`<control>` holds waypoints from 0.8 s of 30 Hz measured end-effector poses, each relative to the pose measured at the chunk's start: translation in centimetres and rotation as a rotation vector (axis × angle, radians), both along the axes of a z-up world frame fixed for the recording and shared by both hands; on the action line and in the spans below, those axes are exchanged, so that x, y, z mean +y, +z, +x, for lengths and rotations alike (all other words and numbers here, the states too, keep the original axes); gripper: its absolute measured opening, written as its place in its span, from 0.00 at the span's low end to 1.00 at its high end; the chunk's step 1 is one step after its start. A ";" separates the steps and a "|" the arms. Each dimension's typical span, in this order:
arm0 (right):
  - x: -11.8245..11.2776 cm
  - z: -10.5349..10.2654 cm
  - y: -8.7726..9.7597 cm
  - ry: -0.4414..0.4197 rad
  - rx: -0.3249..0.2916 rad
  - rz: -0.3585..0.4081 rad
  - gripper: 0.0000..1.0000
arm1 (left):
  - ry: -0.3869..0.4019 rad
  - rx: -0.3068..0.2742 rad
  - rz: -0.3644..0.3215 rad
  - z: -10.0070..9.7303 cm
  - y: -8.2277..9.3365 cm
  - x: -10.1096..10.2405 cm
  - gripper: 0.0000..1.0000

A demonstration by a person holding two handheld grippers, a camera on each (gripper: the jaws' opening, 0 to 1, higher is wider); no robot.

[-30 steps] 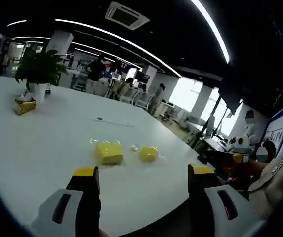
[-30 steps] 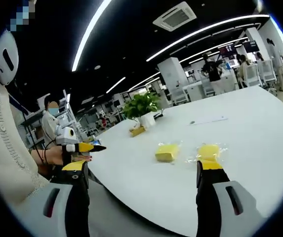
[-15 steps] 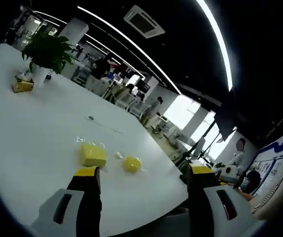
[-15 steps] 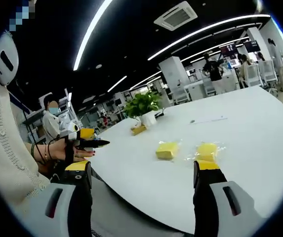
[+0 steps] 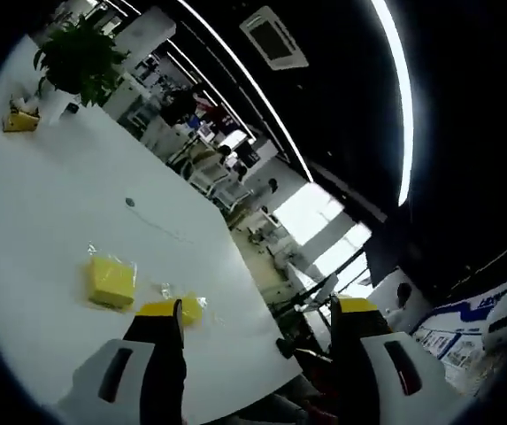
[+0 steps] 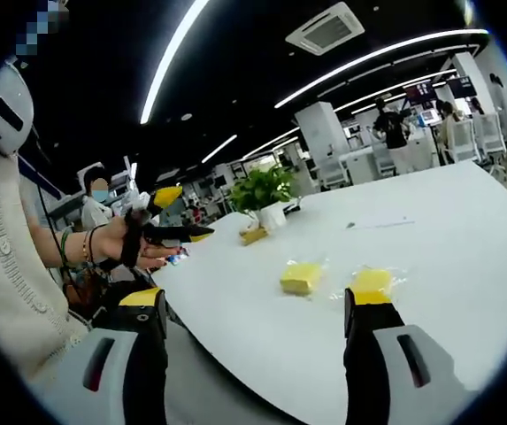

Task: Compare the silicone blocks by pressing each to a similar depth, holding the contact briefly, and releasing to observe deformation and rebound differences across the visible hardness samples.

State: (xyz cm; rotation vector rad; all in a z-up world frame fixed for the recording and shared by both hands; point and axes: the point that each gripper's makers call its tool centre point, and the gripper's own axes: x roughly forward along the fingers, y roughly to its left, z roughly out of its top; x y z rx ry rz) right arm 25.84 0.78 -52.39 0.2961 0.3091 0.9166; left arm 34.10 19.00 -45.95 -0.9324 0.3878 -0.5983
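Left gripper view: left gripper [image 5: 257,310] rising from the bottom edge, jaws spread wide apart, nothing between them, held off the white table [image 5: 32,204]. Square yellow silicone block [image 5: 111,281] lying flat on the table at lower left of the frame, left of and a little above the left jaw's yellow tip, apart from it. Round yellow silicone block [image 5: 191,309] just right of that same jaw tip, partly hidden behind it, inside the gap between the jaws but near its left side; touching or not, cannot tell. Both blocks wrapped in clear film. Potted plant [image 5: 74,62] at upper left, far across the table, with a small yellow box [image 5: 19,121] beside its pot.

Right gripper view: right gripper [image 6: 253,305] coming up from the bottom, jaws likewise wide apart and empty. Square yellow silicone block [image 6: 300,278] in the lower middle of the frame, on the table between the two jaws, above their tips and nearer the right one. Round yellow silicone block [image 6: 372,285] directly above the right jaw tip, seeming to sit just behind it. Left gripper [image 6: 178,217] visible at middle left, gripped in a hand [image 6: 125,243] with bracelets at the wrist, held in the air beyond the table edge, well apart from both blocks. Potted plant [image 6: 264,190] in the upper middle, farther along the table.
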 end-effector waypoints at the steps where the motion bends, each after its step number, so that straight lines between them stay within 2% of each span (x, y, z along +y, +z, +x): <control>1: 0.0 0.1 0.0 0.001 0.000 0.000 0.77 | -0.005 0.027 -0.024 0.6 0.3 -0.6 0.66; 2: -0.1 0.2 0.0 0.001 0.000 0.000 0.77 | -0.007 0.025 -0.045 1.4 0.8 -1.0 0.66; 5: -0.4 0.8 -0.1 -0.001 0.006 0.010 0.76 | -0.024 0.030 -0.033 3.5 1.2 -2.6 0.67; 9: -1.0 1.4 -0.4 -0.007 0.014 0.008 0.76 | -0.054 0.066 -0.038 5.4 0.8 -4.5 0.67; 11: -1.3 1.8 -0.6 -0.011 0.023 0.008 0.76 | -0.070 0.119 -0.066 7.0 -0.1 -5.7 0.66; 12: -1.4 2.0 -0.7 -0.013 0.034 0.008 0.75 | -0.075 0.127 -0.071 7.5 -0.4 -6.1 0.65; 14: -1.7 2.4 -0.8 -0.022 0.058 0.018 0.75 | -0.089 0.180 -0.088 8.9 -1.8 -7.1 0.63; 16: -2.1 3.1 -0.9 -0.036 0.060 0.026 0.75 | -0.096 0.216 -0.075 10.2 -3.4 -7.8 0.61; 21: -2.9 4.5 -0.9 -0.068 0.058 0.040 0.75 | -0.094 0.309 -0.028 13.0 -8.0 -9.1 0.71; 24: -3.2 5.2 -1.3 -0.079 0.065 0.046 0.75 | -0.121 0.332 0.008 14.2 -10.5 -9.9 0.72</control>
